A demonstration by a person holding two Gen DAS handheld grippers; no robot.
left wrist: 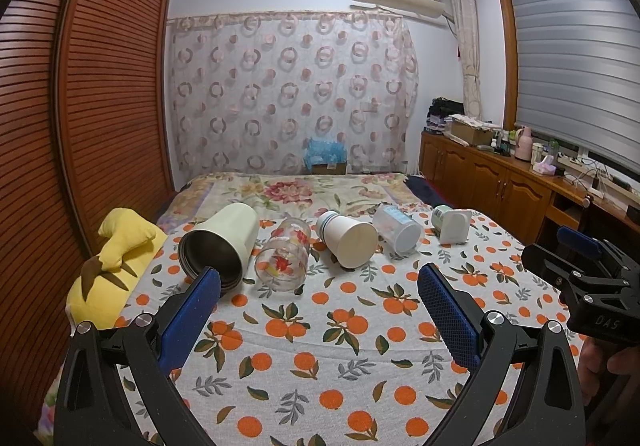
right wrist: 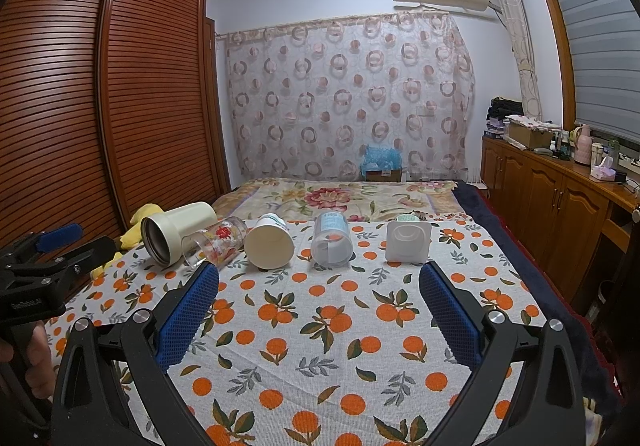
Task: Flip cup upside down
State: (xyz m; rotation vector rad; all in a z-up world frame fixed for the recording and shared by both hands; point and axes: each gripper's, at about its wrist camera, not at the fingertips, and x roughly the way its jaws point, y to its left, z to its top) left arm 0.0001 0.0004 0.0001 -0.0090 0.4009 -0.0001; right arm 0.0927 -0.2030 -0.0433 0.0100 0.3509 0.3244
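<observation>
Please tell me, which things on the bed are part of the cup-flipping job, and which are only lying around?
For the job, all lying on their sides:
- cream steel-lined tumbler
- clear glass with red flowers
- white paper cup
- clear plastic cup
- white square-mouthed cup

Only lying around:
- yellow plush toy
- orange-print cloth

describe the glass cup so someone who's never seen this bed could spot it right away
On the orange-print cloth covering the bed, five cups lie on their sides in a row. The glass cup is second from the left, between the cream tumbler and the paper cup. Only it is clear glass with red and yellow flowers.
</observation>
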